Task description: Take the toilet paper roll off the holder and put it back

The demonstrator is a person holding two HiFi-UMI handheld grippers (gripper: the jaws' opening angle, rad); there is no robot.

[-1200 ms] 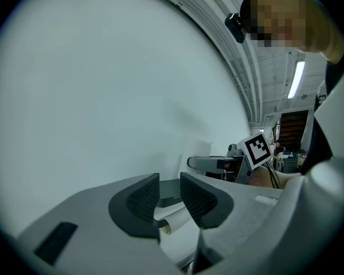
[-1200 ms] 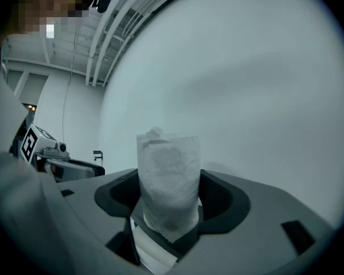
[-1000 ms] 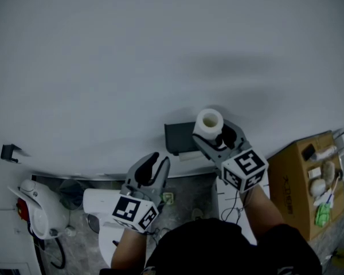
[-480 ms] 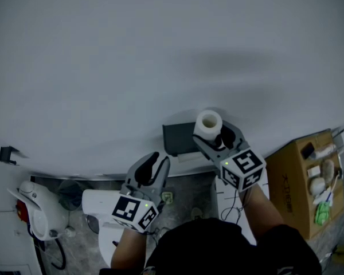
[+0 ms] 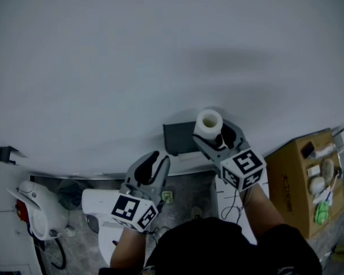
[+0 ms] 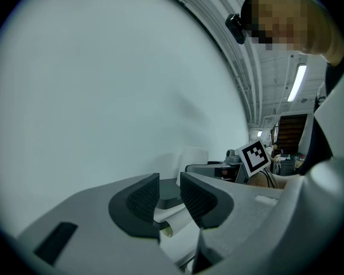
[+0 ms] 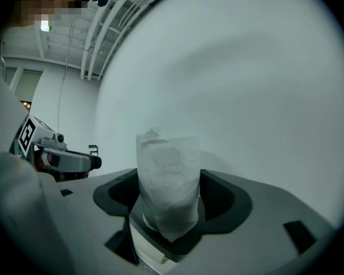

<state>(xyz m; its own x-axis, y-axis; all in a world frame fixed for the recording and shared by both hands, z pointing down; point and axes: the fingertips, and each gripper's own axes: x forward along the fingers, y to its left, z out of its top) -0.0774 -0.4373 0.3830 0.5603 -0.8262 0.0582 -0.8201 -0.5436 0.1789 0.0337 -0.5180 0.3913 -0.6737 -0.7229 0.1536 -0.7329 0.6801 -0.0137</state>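
A white toilet paper roll [image 5: 208, 121] stands upright on the dark holder [image 5: 178, 137] fixed to the pale wall. My right gripper [image 5: 215, 132] reaches up to it from below right. In the right gripper view the roll [image 7: 168, 176] fills the gap of the right gripper [image 7: 169, 202], and both pads touch its sides. Those jaws have just been opening slightly, with the roll still between them. My left gripper [image 5: 153, 162] hangs lower left of the holder. The left gripper [image 6: 169, 191] shows a narrow gap with nothing between its pads.
A brown cardboard box [image 5: 307, 176] with small items stands at the right. A white toilet [image 5: 100, 208] is below the left gripper, and a white device with a red part [image 5: 37, 208] sits at the far left. A small dark bracket [image 5: 10, 152] sticks out of the wall.
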